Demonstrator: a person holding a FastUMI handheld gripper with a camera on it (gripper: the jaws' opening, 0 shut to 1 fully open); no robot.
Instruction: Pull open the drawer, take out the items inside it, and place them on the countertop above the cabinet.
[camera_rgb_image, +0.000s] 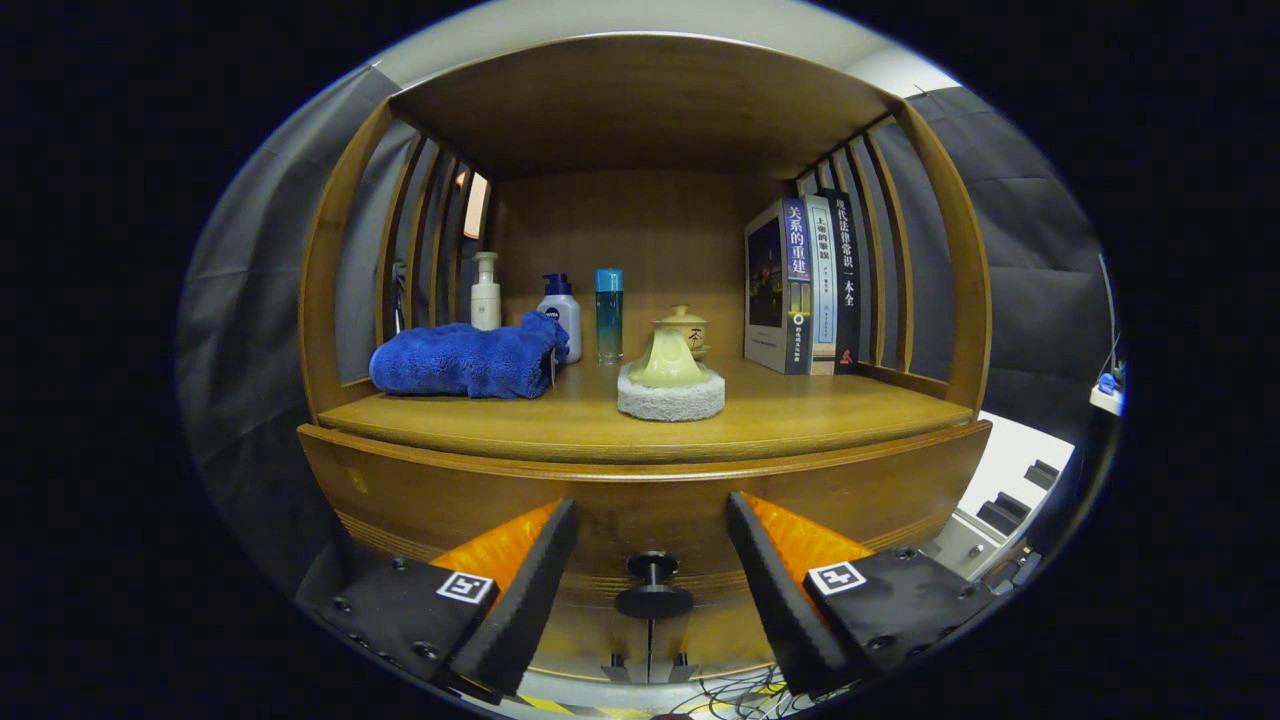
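Gripper held wide open, nothing gripped; drawer knob seen between fingers, untouched. Drawer closed below countertop.

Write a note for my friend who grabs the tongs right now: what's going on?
Tongs: open, holding nothing, with the drawer knob between the fingers, not yet pinched.
Drawer: looks shut; what lies inside is hidden.
Countertop above it carries a blue towel, bottles, a sponge with a pale lid-like piece on it, and books; bare wood shows ahead of the books.
Done: lined up on the knob.
Left: pinch, pull open, lift items onto the countertop.
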